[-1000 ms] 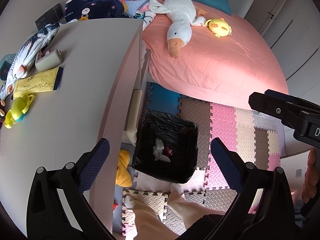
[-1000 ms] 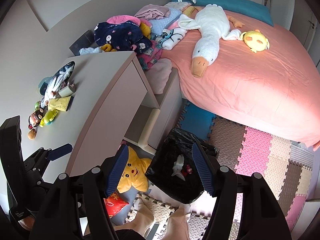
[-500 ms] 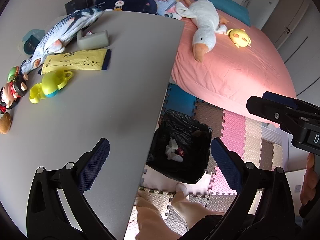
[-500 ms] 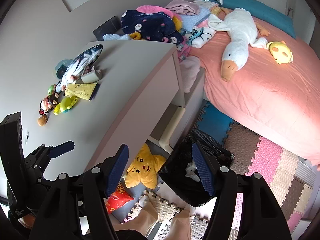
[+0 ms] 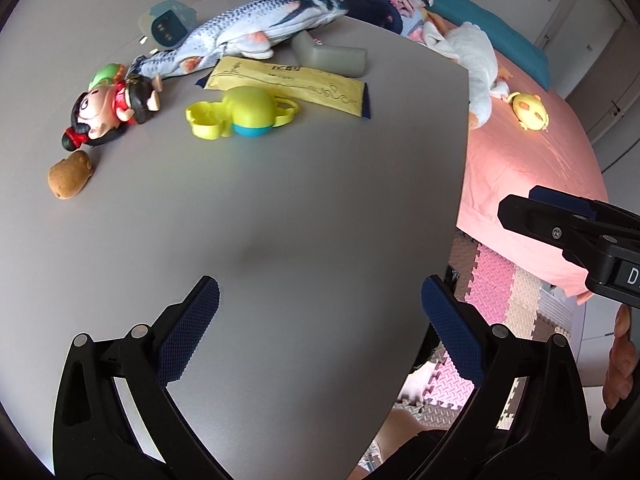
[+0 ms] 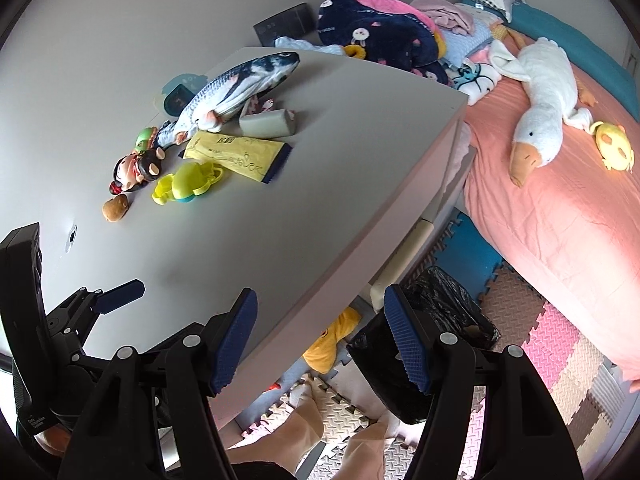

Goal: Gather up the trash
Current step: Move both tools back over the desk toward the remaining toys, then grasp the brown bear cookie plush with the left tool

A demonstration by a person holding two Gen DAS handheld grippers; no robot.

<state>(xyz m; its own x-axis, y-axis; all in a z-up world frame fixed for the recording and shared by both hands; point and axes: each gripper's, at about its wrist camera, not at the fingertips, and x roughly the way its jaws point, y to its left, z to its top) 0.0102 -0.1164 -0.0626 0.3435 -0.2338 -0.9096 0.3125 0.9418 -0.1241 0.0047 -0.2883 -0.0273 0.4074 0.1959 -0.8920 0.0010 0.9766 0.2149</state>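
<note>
1. Right now I have both tools over the table [image 5: 280, 220], each pointing steeply down. The left hand-held gripper [image 5: 320, 320] has its jaws wide apart with nothing between them, only bare tabletop below.
2. The right hand-held gripper [image 6: 320, 336] is also parted and empty. It straddles the near table edge, with the black-lined trash bin [image 6: 440, 320] on the floor mats at about 5 o'clock in its view.
3. The likeliest piece of trash, as I judge it, is the yellow packet [image 5: 288, 84]. It lies flat at roughly 12 o'clock in the left view, just beside the grey block [image 5: 332, 56] and the plush fish [image 5: 256, 28], with the yellow-green toy [image 5: 244, 114] touching or nearly touching its near edge.
4. The doll figure [image 5: 112, 108] and brown lump [image 5: 70, 174] sit toward 10 o'clock. These look like toys, not rubbish, so I would leave them.
5. I keep the jaws open because the packet is flat and wide. I expect to need spread pads to pinch one edge.
6. The bin stands at the foot of the table, between it and the bed [image 6: 560, 200], which keeps the drop short.
7. Compared with a second ago, the left view has swung off the bin, which filled its centre then, and now shows almost only tabletop. The toys and packet have drawn from the far left edge toward the upper middle.
8. The right view has shifted likewise, its jaw gap unchanged.
</note>
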